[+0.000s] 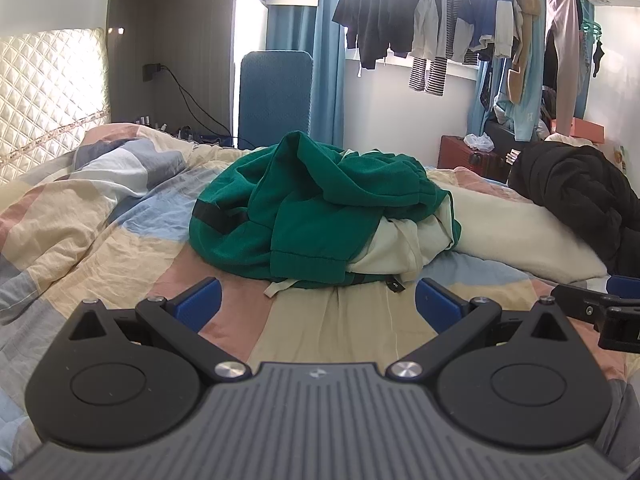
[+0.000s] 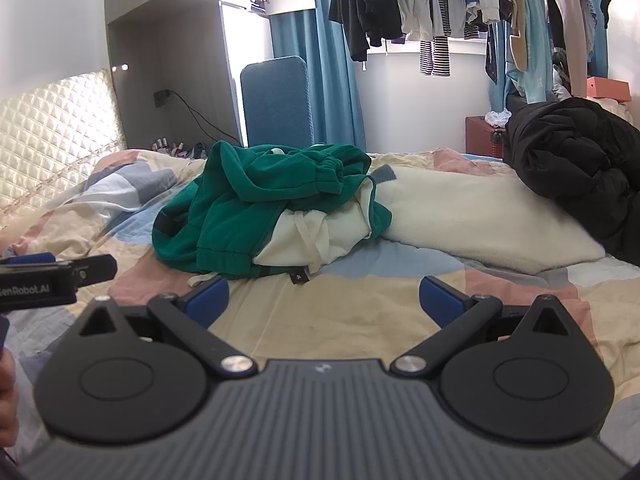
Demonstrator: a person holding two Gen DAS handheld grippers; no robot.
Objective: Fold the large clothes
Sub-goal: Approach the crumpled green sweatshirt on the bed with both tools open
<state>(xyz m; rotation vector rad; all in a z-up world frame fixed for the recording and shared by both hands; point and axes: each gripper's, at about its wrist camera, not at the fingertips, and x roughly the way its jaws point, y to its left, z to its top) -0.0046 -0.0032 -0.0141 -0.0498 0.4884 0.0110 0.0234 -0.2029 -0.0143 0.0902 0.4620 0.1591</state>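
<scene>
A crumpled green garment with a cream lining (image 1: 320,208) (image 2: 264,212) lies in a heap in the middle of the bed. My left gripper (image 1: 318,304) hovers just short of its near edge, open, with nothing between its blue pads. My right gripper (image 2: 324,300) is also open and empty, a little to the right of the heap's near edge. The right gripper's tip (image 1: 592,312) shows at the right edge of the left wrist view. The left gripper's body (image 2: 52,276) shows at the left edge of the right wrist view.
A patchwork quilt (image 1: 100,220) covers the bed. A cream pillow (image 2: 480,216) and a black padded coat (image 2: 572,152) lie to the right. A quilted headboard (image 1: 48,92) stands at the left. Clothes hang on a rail (image 1: 460,20) by the window beyond.
</scene>
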